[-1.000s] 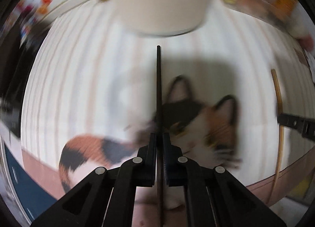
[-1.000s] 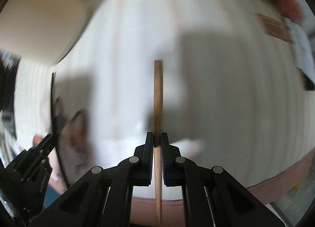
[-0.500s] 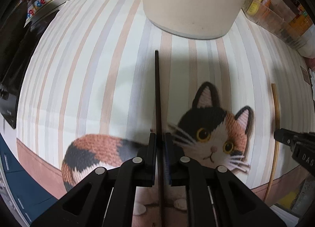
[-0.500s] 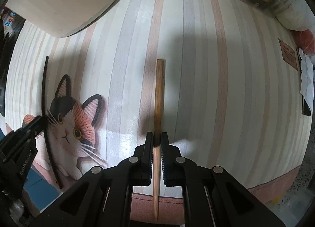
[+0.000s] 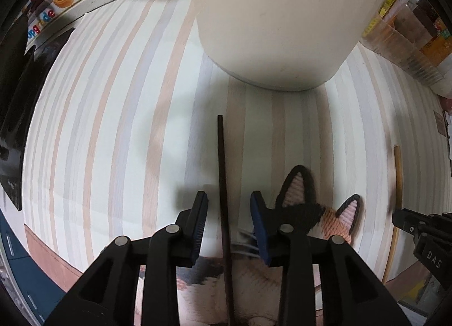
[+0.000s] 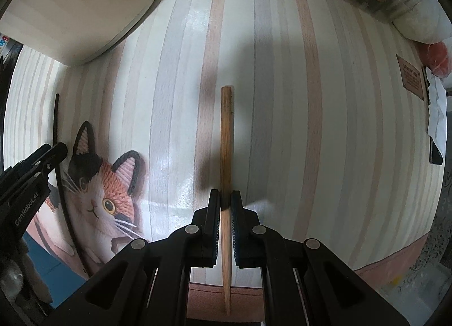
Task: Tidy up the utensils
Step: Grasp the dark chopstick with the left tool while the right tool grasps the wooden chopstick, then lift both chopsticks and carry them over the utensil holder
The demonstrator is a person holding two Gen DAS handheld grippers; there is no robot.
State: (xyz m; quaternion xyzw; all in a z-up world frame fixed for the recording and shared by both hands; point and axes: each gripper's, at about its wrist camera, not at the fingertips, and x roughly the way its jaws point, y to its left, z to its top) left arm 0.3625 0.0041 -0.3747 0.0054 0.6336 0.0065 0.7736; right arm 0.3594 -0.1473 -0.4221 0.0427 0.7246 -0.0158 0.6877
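The left gripper (image 5: 228,210) is hovering with its jaws spread wide apart, gripping nothing. The right gripper (image 6: 225,204) is holding its jaws pressed nearly together, pointing forward.

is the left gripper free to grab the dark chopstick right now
Probably yes: the left gripper is open with the dark chopstick lying between its fingers, nothing else in that gap. Closing should catch it.
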